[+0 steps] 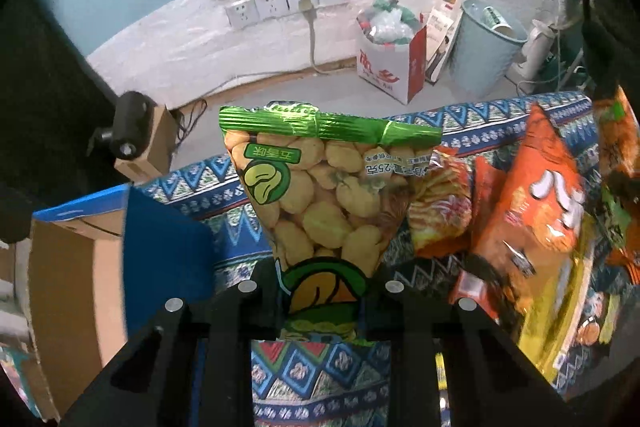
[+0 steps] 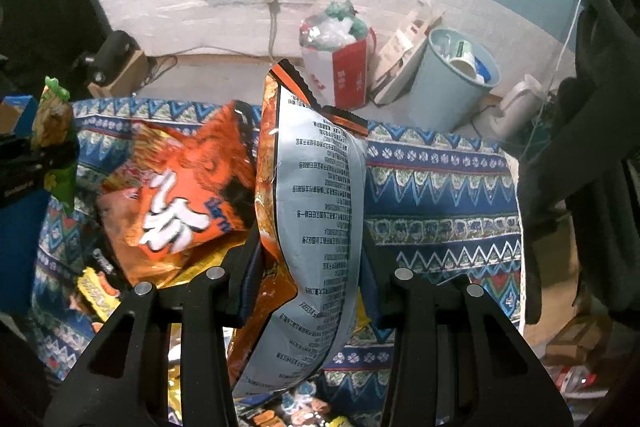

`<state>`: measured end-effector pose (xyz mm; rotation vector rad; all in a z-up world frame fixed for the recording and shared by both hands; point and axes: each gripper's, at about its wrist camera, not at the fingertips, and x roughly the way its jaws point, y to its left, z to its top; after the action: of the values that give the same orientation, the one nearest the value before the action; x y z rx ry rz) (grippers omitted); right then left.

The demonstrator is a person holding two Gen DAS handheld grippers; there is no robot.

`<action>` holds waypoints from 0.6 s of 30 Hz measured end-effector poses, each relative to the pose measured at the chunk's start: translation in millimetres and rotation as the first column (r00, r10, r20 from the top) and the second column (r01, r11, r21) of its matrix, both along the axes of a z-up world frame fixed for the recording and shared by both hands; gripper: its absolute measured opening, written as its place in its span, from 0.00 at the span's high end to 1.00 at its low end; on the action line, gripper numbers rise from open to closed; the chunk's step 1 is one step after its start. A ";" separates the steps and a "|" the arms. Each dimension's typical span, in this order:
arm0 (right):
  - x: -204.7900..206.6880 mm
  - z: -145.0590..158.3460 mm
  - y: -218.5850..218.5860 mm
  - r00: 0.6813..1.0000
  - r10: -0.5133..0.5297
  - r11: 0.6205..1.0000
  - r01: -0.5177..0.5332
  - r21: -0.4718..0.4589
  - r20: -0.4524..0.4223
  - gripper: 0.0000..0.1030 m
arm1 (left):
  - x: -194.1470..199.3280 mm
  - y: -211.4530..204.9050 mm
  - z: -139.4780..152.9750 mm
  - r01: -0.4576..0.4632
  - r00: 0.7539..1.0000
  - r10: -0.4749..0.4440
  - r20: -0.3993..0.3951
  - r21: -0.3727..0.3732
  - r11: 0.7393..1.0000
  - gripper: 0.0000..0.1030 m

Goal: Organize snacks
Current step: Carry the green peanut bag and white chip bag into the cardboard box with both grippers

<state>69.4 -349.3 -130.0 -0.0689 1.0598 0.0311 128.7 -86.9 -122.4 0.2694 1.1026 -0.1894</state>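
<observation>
Gripping centre frame, the left tongs (image 1: 322,291) clench a light, crinkly green-topped clear packet of broad beans (image 1: 326,187); the right tongs (image 2: 310,267) clench a slippery orange-and-silver foil snack bag (image 2: 316,211) mid-body.

1. Green-topped bean snack bag (image 1: 320,195): clear front showing pale yellow broad-bean pieces, crimped green foil seal at its far end, green-and-yellow bean logo. It stands upright, lifted above the patterned cloth, its lower end pinched.
2. Silver-backed orange bag (image 2: 316,227): back panel with fine black print faces the right wrist view, orange zigzag-edged seal at the top. It is upright, slightly bowed, held off the table.
3. Large orange chip bag (image 2: 180,195): puffy, big white characters, lying tilted on the cloth beside the silver-backed one.
4. Smaller orange and yellow packets (image 2: 96,291) lie scattered near it.
</observation>
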 end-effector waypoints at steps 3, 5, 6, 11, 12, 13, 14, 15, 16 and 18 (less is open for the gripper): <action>-5.6 9.9 8.2 1.000 0.012 1.000 -0.012 -0.003 0.019 0.61 | -10.2 4.3 13.4 0.014 1.000 -0.014 0.026 0.001 1.000 0.75; -9.2 17.6 14.6 0.999 0.020 1.000 -0.020 -0.003 0.032 0.61 | -17.9 8.0 23.0 0.022 0.999 -0.022 0.041 -0.001 1.000 0.75; -11.1 20.4 16.5 0.999 0.024 1.000 -0.024 -0.002 0.038 0.61 | -21.5 9.7 26.6 0.025 0.999 -0.024 0.048 -0.003 1.000 0.75; -20.3 36.6 33.7 0.996 0.056 0.998 -0.057 0.022 0.067 0.61 | -39.8 20.7 46.8 0.031 0.997 -0.029 0.077 -0.018 0.999 0.75; -21.5 39.5 37.9 0.995 0.062 0.998 -0.064 0.027 0.072 0.61 | -43.1 22.8 50.1 0.032 0.996 -0.031 0.083 -0.020 0.999 0.75; -23.4 41.3 41.0 0.995 0.067 0.997 -0.069 0.031 0.076 0.61 | -46.9 24.5 52.9 0.033 0.996 -0.031 0.089 -0.020 0.999 0.75; -25.0 43.9 45.0 0.994 0.074 0.996 -0.077 0.035 0.081 0.61 | -50.1 26.1 55.7 0.034 0.995 -0.032 0.096 -0.018 0.999 0.75; -25.8 47.4 50.6 0.993 0.084 0.995 -0.088 0.038 0.085 0.61 | -53.0 28.2 58.8 0.035 0.994 -0.033 0.104 -0.014 0.999 0.75; -27.0 49.5 54.5 0.992 0.092 0.995 -0.095 0.038 0.088 0.61 | -56.1 30.5 62.2 0.036 0.993 -0.035 0.113 -0.011 0.999 0.75; -29.8 53.5 62.8 0.990 0.107 0.993 -0.111 0.038 0.096 0.61 | -63.1 35.7 68.9 0.037 0.992 -0.035 0.125 -0.013 0.999 0.75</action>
<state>39.6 -286.5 -76.5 -0.0886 0.9604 0.1478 65.6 -51.2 -53.5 0.2836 0.9724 -0.2104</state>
